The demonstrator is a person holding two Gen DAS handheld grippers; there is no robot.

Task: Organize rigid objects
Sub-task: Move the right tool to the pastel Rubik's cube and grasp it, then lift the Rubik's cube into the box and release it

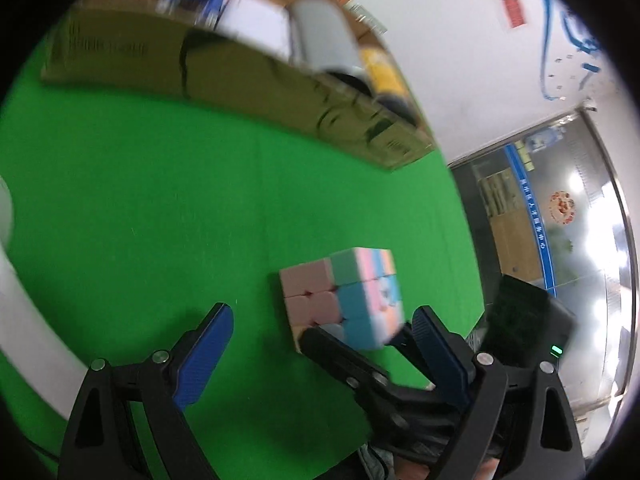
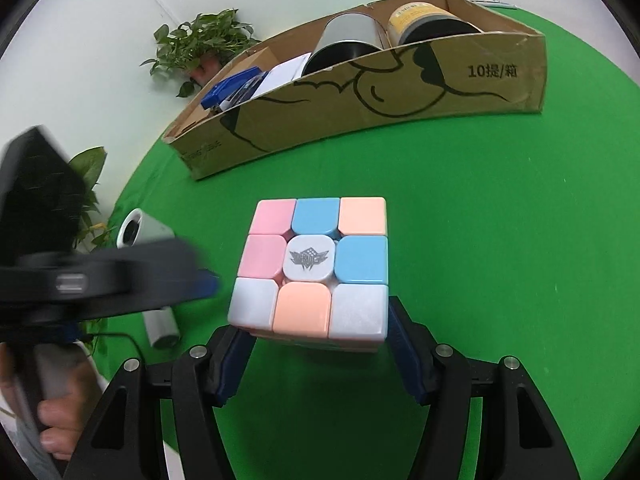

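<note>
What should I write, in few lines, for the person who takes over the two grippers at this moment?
Right gripper: jaws on both sides of the pastel cube; real grip unclear.
Left gripper: open, empty, beside the cube.
Done: grey can, yellow-labelled can and blue stapler lie in the cardboard box.
Left: cube goes into the box, probably.

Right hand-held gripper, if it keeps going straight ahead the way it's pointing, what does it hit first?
The right hand-held gripper would likely meet the pastel cube first: it sits between the open fingers. Beyond lies the cardboard box.
</note>
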